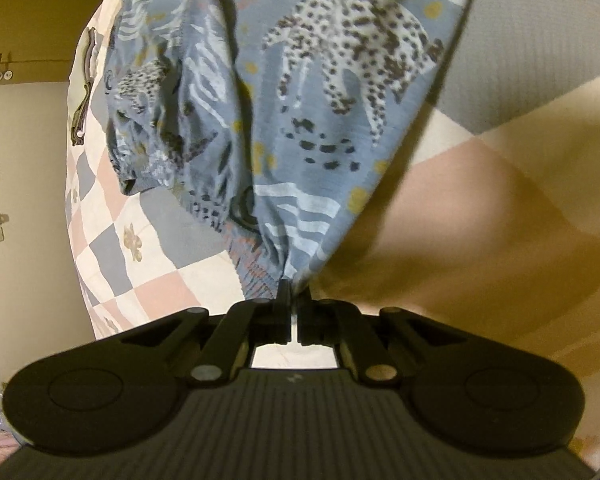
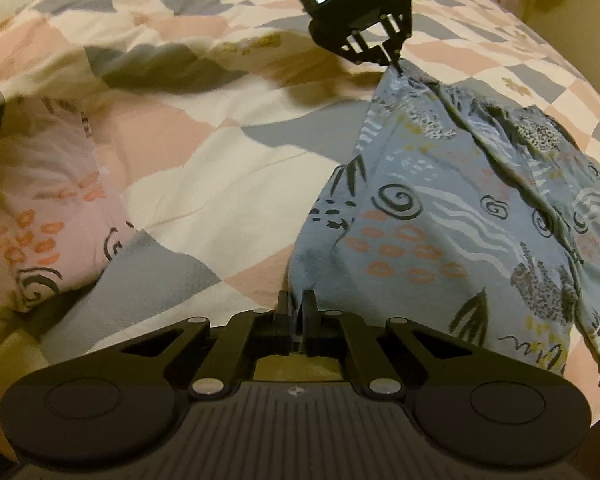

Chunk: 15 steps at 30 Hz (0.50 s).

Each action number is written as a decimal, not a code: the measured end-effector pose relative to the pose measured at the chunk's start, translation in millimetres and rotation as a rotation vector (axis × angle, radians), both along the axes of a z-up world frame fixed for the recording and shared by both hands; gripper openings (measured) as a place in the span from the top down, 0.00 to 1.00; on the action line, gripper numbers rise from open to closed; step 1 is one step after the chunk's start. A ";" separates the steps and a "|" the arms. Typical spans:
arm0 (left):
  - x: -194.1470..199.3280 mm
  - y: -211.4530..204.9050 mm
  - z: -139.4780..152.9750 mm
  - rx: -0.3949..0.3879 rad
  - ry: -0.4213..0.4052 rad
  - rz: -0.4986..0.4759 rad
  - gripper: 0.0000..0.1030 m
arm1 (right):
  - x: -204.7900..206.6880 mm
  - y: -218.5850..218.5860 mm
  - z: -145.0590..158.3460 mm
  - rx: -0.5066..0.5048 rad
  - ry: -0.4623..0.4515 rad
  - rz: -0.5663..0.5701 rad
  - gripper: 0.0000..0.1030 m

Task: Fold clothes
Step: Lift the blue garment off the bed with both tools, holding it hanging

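Right gripper (image 2: 298, 300): jaws pinching the near edge of the blue patterned garment (image 2: 452, 216).
Garment: draped on the checked quilt (image 2: 204, 152), toward 2 o'clock.
Left gripper (image 2: 396, 65): at 1 o'clock, farther off, jaws clamped on the garment's far corner.

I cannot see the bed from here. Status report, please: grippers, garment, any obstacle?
Left gripper and right gripper both shut on blue printed garment. Garment stretched between them over checked quilt. Pink garment lies aside, not in way.
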<state>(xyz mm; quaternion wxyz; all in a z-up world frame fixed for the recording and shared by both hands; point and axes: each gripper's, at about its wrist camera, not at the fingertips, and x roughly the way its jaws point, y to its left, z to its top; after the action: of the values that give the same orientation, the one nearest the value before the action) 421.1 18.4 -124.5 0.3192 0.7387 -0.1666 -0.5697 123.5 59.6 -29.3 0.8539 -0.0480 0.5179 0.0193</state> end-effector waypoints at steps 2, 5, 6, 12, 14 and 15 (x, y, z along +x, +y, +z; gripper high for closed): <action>0.2 -1.4 7.6 0.004 0.006 0.000 0.99 | -1.6 -6.2 12.3 0.005 -0.009 0.002 0.97; 0.0 -1.5 18.1 0.010 0.013 0.001 0.99 | -3.8 -16.1 29.3 0.002 -0.014 -0.001 0.98; -0.4 -1.3 21.3 0.012 0.015 0.001 0.99 | -4.5 -18.6 34.4 -0.002 -0.016 -0.004 0.98; -6.3 0.6 36.5 0.021 0.029 0.011 0.99 | -4.6 -31.8 61.1 0.000 -0.017 -0.033 0.98; -8.6 1.3 40.2 0.023 0.033 0.013 0.99 | -3.1 -34.7 65.5 0.006 -0.008 -0.045 0.98; -9.7 1.3 41.2 0.023 0.034 0.015 0.99 | -2.2 -35.9 67.4 0.009 -0.003 -0.051 0.98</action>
<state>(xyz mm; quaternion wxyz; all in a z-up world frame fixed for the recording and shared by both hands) 411.4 19.7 -83.3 0.3179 0.7337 -0.1490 -0.5818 121.3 23.7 38.1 0.8552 -0.0311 0.5174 -0.0003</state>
